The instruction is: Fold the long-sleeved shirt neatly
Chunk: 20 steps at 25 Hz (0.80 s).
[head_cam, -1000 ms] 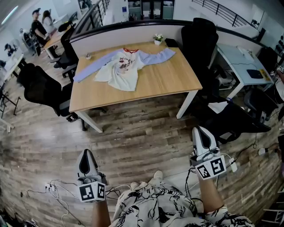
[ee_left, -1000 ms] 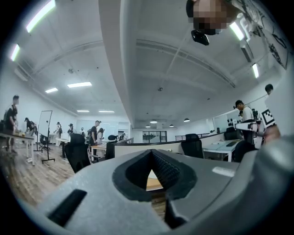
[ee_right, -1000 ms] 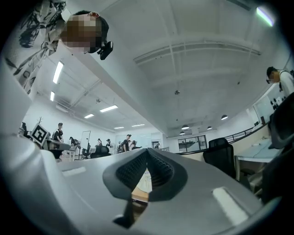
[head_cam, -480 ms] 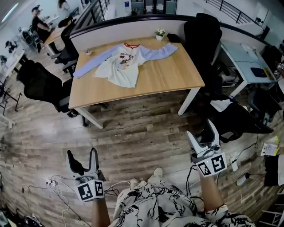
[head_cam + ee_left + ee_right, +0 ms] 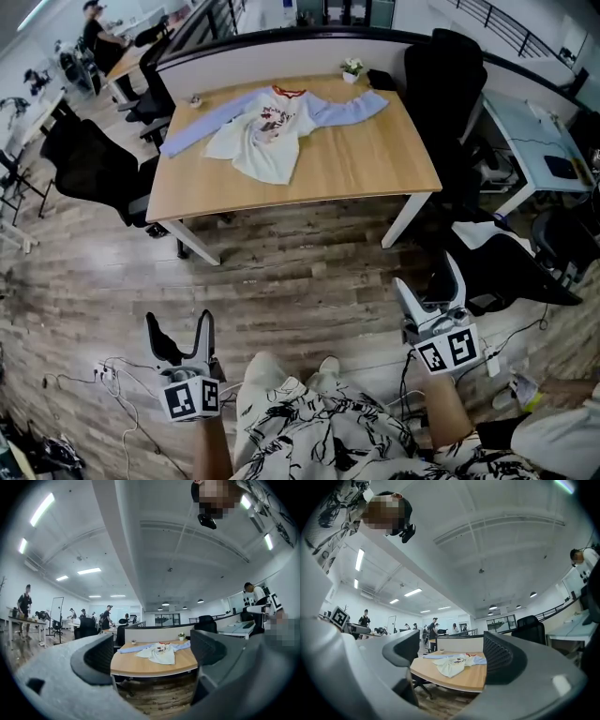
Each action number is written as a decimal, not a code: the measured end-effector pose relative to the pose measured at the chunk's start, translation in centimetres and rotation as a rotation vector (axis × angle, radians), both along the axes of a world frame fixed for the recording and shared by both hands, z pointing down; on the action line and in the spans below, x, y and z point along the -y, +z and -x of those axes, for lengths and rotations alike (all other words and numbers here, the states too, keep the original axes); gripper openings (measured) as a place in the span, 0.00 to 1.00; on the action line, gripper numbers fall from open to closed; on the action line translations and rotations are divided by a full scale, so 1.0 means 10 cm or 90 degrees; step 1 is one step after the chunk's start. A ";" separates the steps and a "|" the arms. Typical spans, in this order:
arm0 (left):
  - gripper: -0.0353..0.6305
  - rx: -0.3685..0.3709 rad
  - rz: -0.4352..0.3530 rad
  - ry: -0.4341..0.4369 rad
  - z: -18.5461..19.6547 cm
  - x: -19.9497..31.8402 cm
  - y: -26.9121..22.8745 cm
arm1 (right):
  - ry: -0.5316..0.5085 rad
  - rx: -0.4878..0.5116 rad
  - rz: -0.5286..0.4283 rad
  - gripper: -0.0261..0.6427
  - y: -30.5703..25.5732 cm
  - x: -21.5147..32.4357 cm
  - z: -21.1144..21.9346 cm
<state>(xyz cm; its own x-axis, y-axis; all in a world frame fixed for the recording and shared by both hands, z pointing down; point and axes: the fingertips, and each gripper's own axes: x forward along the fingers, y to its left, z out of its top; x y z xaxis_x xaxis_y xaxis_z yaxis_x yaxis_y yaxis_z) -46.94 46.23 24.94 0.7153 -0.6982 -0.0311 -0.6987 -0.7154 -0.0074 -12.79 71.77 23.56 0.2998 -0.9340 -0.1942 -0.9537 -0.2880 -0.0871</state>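
left gripper (image 5: 180, 323): lower left of the head view, over the floor. Jaws spread wide and have just been opening. Nothing between them; its own view shows only the far desk through the gap.
right gripper (image 5: 428, 279): lower right of the head view, tilted slightly up. Jaws wide apart and have also just been opening. Nothing held, same open gap in its own view.
gap to work: both grippers are well apart from the table, with bare wood floor (image 5: 281, 272) between.
shirt (image 5: 267, 131): upper centre of the head view, lying on the far half of the table (image 5: 356, 159) and left of its middle. No gripper is touching it.
shirt body: cream-white, front up, with a red-toned print on the chest and red trim at the neckline. The neck points to the far edge.
sleeves: pale lavender-blue, spread out to both sides. One runs toward the table's left edge, the other toward its far right corner.
lie: not flat. The body is rumpled, with the hem bunched and skewed toward the lower right.
table: light wood top on white legs, with a curved partition (image 5: 281, 56) behind it.
on table: a small potted plant (image 5: 352, 67) at the far edge and a dark object (image 5: 380, 80) just beside it. I can't tell what that object is.
around: black office chairs at the table's left (image 5: 89, 159) and right (image 5: 450, 75). Loose cables (image 5: 112, 384) lie on the floor near the left gripper.
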 end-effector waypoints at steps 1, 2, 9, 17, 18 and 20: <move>0.80 0.000 0.000 -0.002 -0.02 0.01 0.01 | -0.002 0.000 0.002 0.67 0.01 0.03 -0.03; 0.80 0.000 -0.001 -0.004 -0.03 0.04 0.02 | -0.003 0.001 0.004 0.67 0.03 0.06 -0.05; 0.83 0.002 0.007 -0.009 -0.16 0.45 0.16 | 0.000 0.001 0.014 0.67 0.10 0.44 -0.24; 0.84 -0.007 0.020 0.020 -0.56 1.46 0.23 | 0.032 -0.010 0.020 0.67 -0.02 1.27 -0.55; 0.84 -0.009 0.024 0.026 -0.62 1.60 0.22 | 0.036 -0.010 0.017 0.67 -0.05 1.40 -0.60; 0.84 -0.009 0.028 0.038 -0.74 1.88 0.21 | 0.042 -0.012 0.016 0.66 -0.11 1.67 -0.66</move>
<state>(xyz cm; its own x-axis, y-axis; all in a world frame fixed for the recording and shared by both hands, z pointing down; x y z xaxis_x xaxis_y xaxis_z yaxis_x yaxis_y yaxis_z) -39.55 27.40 27.00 0.7551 -0.6555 -0.0114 -0.6549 -0.7550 0.0343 -6.18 55.04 22.45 0.3575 -0.9169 -0.1772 -0.9339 -0.3524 -0.0607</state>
